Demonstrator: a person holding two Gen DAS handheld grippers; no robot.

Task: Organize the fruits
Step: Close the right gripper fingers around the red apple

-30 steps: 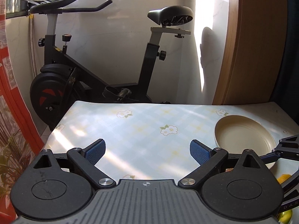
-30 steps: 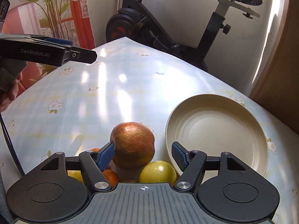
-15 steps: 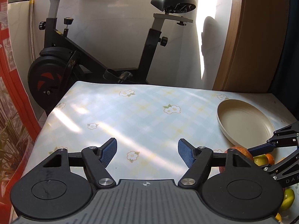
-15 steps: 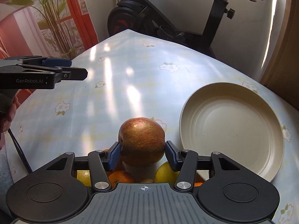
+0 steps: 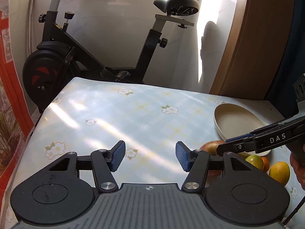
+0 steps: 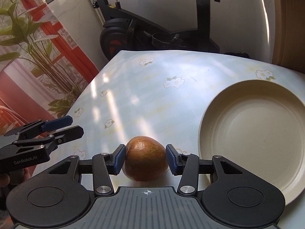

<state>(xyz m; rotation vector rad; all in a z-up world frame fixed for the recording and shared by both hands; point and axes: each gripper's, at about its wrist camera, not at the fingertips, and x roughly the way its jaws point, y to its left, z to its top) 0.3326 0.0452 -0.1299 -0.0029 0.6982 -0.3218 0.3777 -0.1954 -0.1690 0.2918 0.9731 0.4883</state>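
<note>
A reddish-brown apple (image 6: 145, 160) sits clamped beside the empty cream plate (image 6: 247, 95).

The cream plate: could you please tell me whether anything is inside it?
The plate shows only bare cream surface; no fruit lies in it. Its near edge is hidden behind the right gripper, which holds the apple beside it.

Left wrist cam sits behind its own fingers (image 5: 118, 156), low over the near table (image 5: 133, 114) edge, facing across it to the exercise bike (image 5: 99, 43) at the wall. Right wrist cam looks along its own fingers (image 6: 120, 159), closer and steeper down on the tabletop, plate (image 6: 253, 133) filling frame right. Both views share the flowered table, plate (image 5: 236, 120), bike (image 6: 152, 28) and the apple (image 6: 145, 164), which sits lower right in the left view (image 5: 210, 146). Each cam catches the other gripper: lower left (image 6: 43, 133) and right edge (image 5: 266, 139).
</note>
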